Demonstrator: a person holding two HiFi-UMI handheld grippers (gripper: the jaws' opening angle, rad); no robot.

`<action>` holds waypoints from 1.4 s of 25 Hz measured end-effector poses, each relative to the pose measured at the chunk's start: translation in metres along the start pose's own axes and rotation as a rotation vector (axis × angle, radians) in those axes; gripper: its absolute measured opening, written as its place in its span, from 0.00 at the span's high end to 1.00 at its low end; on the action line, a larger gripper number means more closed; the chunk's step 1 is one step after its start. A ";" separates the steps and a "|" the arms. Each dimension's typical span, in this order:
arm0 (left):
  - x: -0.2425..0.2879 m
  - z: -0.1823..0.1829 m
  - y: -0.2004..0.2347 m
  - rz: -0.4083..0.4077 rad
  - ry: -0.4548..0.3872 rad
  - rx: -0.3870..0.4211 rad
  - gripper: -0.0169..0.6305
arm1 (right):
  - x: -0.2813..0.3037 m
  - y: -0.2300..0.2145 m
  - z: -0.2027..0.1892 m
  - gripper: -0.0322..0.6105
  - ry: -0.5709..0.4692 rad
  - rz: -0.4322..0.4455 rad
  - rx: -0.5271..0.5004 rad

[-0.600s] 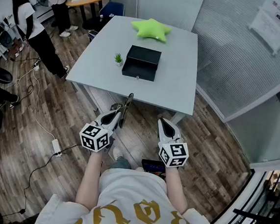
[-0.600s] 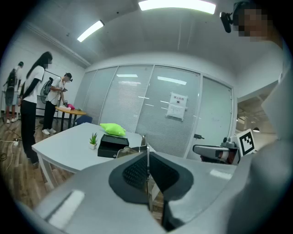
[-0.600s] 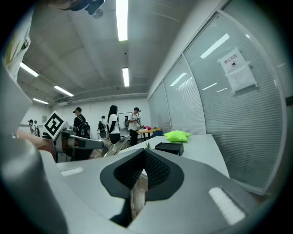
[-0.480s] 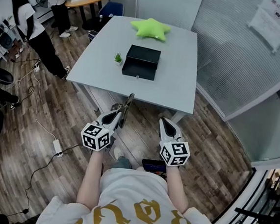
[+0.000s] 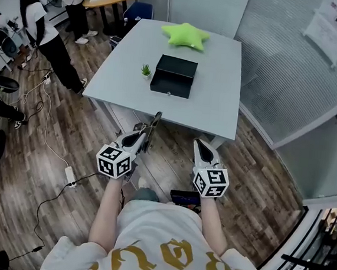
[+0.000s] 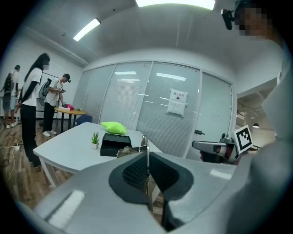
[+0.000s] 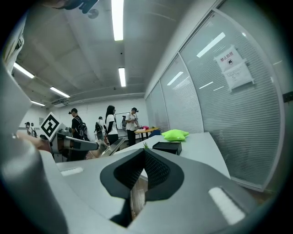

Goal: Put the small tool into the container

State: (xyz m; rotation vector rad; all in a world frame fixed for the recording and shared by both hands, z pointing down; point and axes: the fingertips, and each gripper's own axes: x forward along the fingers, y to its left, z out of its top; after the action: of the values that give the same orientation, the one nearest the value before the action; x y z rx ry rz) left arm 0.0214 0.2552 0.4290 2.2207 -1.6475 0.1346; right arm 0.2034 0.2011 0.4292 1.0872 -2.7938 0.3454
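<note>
The small tool [image 5: 153, 126], a thin metal strip, was gripped tightly between the jaws of the left gripper [image 5: 140, 138], held short of the near edge of the table [image 5: 218, 100]. The right gripper [image 5: 203, 148] was closed on nothing. The black box [image 5: 174, 75] was set near the table's middle, untouched. The pick-up was judged done, with the carrying and the drop into the box left to do.

Left tool [image 6: 147, 157] clamped on thin metal piece [image 6: 143, 142], black box [image 6: 115, 143] on white table [image 6: 68, 148] beyond

Container [image 5: 173, 82] on table [image 5: 215, 97]; plant [image 5: 145, 70] just left; star cushion [image 5: 186, 35] behind.
</note>
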 end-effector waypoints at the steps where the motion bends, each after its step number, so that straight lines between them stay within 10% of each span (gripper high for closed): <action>1: 0.003 0.002 0.002 -0.007 0.006 0.007 0.97 | 0.002 -0.002 -0.001 0.91 0.005 -0.008 0.001; 24: 0.231 0.057 0.214 -0.298 0.186 0.087 0.97 | 0.257 -0.089 0.010 0.91 0.145 -0.291 0.025; 35: 0.309 0.060 0.233 -0.454 0.266 0.141 0.97 | 0.273 -0.133 0.011 0.91 0.156 -0.476 0.060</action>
State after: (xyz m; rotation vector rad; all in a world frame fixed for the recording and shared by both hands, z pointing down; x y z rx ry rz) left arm -0.1102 -0.1027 0.5184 2.4921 -0.9964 0.4130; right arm 0.0926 -0.0743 0.4941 1.6080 -2.3066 0.4358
